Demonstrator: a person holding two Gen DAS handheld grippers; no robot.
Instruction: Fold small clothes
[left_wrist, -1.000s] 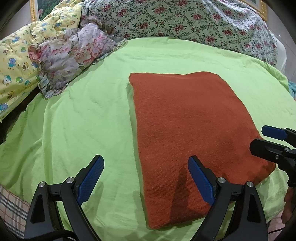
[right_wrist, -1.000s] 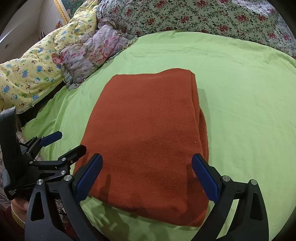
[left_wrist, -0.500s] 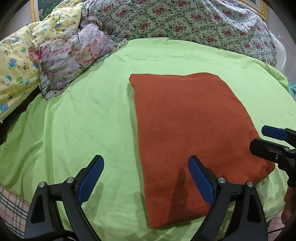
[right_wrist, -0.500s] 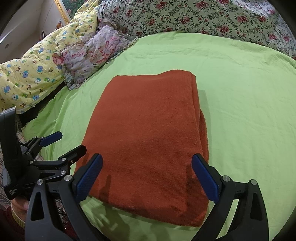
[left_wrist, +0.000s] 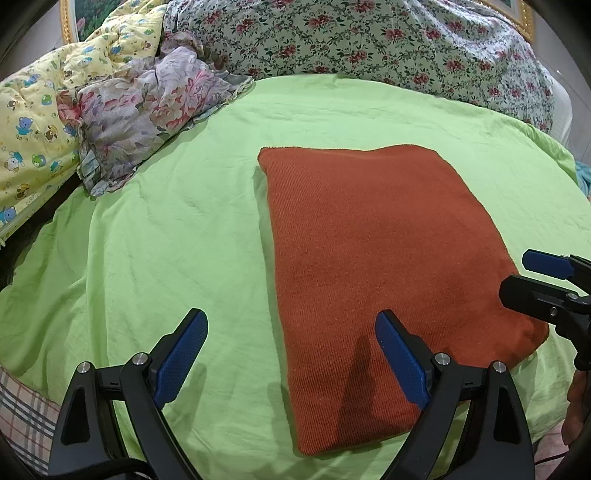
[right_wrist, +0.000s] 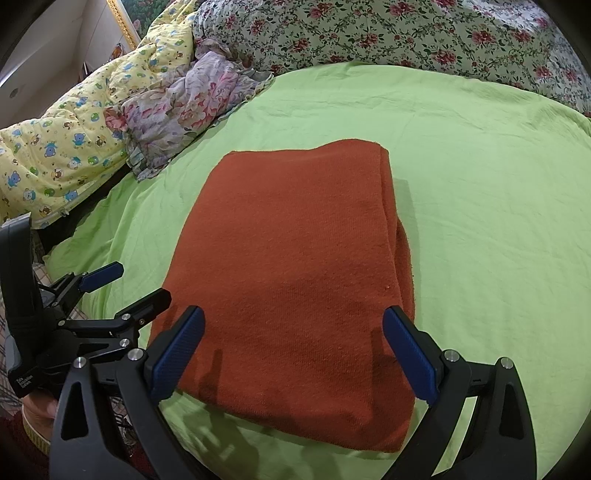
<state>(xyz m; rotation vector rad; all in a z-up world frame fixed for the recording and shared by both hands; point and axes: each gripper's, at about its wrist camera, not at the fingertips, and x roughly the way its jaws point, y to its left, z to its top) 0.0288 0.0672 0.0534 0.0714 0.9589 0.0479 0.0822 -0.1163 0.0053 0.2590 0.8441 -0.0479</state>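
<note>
One rust-orange cloth (left_wrist: 373, 254) lies folded flat, rectangular.

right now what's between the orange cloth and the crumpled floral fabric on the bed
Only bare green sheet lies between the folded orange cloth and the crumpled floral fabric. Both wrist views show it.

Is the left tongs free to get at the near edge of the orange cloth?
Probably yes: the left tongs are open just above the orange cloth, and nothing lies between them and its near edge.
</note>
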